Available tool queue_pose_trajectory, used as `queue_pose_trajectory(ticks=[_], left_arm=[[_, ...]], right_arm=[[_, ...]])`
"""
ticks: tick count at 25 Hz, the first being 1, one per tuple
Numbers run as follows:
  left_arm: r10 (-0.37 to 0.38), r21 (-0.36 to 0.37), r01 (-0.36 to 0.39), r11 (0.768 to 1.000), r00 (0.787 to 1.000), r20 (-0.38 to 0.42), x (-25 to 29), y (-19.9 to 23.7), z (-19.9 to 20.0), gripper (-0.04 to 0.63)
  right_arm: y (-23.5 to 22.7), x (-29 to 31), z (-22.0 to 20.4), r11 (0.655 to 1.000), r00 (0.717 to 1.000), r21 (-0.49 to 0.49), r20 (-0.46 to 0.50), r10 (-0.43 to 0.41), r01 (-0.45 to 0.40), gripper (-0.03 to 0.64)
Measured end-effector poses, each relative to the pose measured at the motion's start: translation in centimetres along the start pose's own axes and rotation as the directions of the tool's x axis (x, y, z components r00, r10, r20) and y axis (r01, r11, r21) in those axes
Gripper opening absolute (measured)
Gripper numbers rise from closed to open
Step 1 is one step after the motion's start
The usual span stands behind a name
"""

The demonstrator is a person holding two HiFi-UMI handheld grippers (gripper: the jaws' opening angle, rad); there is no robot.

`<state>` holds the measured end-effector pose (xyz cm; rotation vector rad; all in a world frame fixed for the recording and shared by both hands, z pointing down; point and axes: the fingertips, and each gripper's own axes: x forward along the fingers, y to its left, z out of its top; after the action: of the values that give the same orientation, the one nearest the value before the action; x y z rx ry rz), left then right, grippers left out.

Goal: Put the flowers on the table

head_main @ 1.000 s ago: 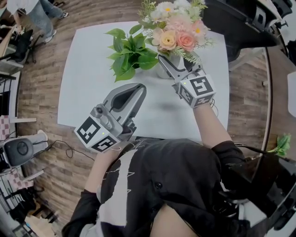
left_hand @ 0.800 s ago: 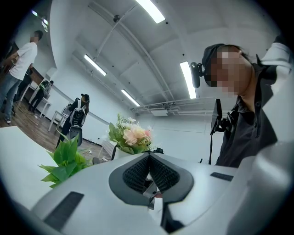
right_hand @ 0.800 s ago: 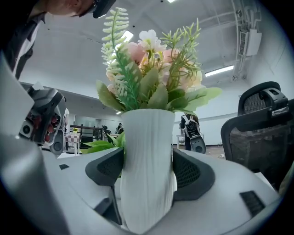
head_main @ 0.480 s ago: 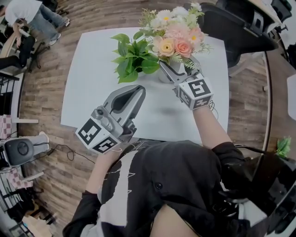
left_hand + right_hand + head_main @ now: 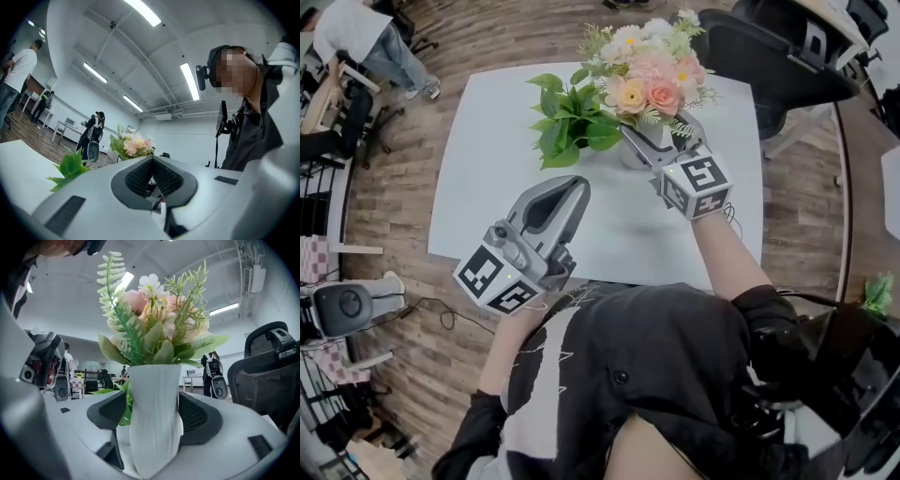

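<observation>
My right gripper (image 5: pixel 153 411) pinches the white vase (image 5: pixel 154 380) of flowers (image 5: pixel 652 70) at the far side of the table (image 5: pixel 487 187). My left gripper (image 5: pixel 570 186) hangs nearer, pressed together and empty. Placement looks nearly done; next I'd release gently and withdraw.

text: none legible | marker cube (image 5: pixel 698 185): square codes only (perhaps no lettering)

In the right gripper view, the vase (image 5: pixel 154 423) is showing a matt white finish with fine vertical ribs. The right gripper (image 5: pixel 153 401) is looking like smooth light-grey plastic, its pads (image 5: pixel 199 416) showing a black, finely dotted, rubbery texture. The white surface (image 5: pixel 487 178) is looking smooth and matt; the floor (image 5: pixel 403 197) is showing wood-grain planks.
</observation>
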<state>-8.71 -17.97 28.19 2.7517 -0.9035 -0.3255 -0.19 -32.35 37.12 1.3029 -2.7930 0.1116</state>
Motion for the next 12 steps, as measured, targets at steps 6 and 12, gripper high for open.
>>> queue_pose_trajectory(ticks=[6, 12], left_arm=[[0.029, 0.019, -0.029, 0.999, 1.000, 0.006, -0.3, -1.1, 0.4, 0.014], [0.088, 0.020, -0.088, 0.996, 0.996, 0.010, -0.7, -2.2, 0.2, 0.014]], right_arm=[[-0.1, -1.8, 0.3, 1.000, 1.000, 0.017, 0.010, 0.008, -0.008, 0.345], [-1.2, -5.1, 0.9, 0.996, 1.000, 0.089, 0.016, -0.024, 0.023, 0.345]])
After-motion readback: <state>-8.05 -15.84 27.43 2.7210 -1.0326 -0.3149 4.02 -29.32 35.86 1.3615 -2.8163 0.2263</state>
